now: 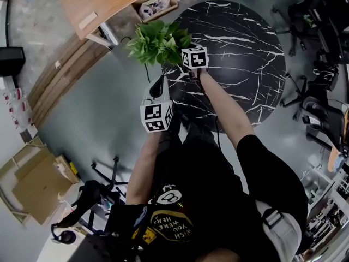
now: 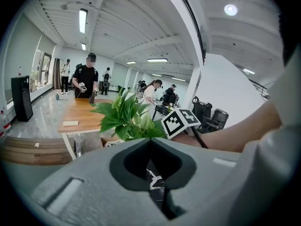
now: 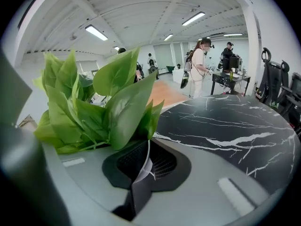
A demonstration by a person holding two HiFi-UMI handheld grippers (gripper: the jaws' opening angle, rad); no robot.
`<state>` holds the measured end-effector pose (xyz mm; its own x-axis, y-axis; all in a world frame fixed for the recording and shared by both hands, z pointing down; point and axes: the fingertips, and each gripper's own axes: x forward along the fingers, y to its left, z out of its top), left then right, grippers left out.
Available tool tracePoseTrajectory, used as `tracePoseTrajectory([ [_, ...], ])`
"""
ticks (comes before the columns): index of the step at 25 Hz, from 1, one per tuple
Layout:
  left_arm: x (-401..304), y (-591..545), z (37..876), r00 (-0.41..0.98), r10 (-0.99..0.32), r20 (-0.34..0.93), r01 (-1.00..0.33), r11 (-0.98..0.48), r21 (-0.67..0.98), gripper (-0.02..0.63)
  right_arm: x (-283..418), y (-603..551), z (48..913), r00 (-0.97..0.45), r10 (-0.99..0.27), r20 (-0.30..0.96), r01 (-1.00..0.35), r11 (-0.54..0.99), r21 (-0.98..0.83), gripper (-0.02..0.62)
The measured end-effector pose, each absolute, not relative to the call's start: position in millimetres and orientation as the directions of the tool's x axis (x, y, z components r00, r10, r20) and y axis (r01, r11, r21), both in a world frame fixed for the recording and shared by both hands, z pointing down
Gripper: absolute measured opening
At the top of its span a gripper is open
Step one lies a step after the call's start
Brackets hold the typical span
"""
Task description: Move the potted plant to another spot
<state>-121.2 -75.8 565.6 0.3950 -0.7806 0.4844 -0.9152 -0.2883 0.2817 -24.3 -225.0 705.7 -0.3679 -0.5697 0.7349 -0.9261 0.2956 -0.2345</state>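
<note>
Where the person stands, a round black marble table [image 1: 240,64] fills the upper right of the head view, with white veins running across its top. Beyond its far left edge stands a wooden desk [image 1: 109,1], with an open box [image 1: 155,5] under it. Flattened cardboard [image 1: 38,184] lies on the grey floor, well apart from the table.

The potted plant [image 1: 158,43] sits at the table's far left edge, on the side nearest the desk. Its broad green leaves spread out past the edge over the floor. The pot is mostly hidden under the leaves.

The right gripper [image 3: 143,166] reaches in from the near side, and its marker cube [image 1: 194,58] lies just beside the leaves. In the right gripper view its jaws are drawn in on a thin pale rim of the pot, with leaves crowding just above them.

The left gripper [image 2: 157,178] hangs near the table's near left edge, apart from the plant. Its jaws stand together with nothing between them; only a sliver of the marble top shows through the slit. The right forearm [image 2: 235,135] crosses the left gripper view.
</note>
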Motion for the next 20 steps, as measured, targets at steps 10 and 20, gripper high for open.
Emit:
tracePoseTrajectory([
  [10,-85.4,-80.0,564.6,0.506,-0.729,0.462,-0.862,-0.406,0.304,0.005,47.8,-215.5,703.1,-0.245,-0.627,0.739,-0.970,0.159,-0.186,0.018],
  [20,-5.9,-58.0,580.3,0.606,-0.636,0.477,-0.794,-0.520,0.316,0.005,136.3,-181.1,702.6,-0.142,-0.639,0.756,-0.986,0.022,-0.166,0.018],
])
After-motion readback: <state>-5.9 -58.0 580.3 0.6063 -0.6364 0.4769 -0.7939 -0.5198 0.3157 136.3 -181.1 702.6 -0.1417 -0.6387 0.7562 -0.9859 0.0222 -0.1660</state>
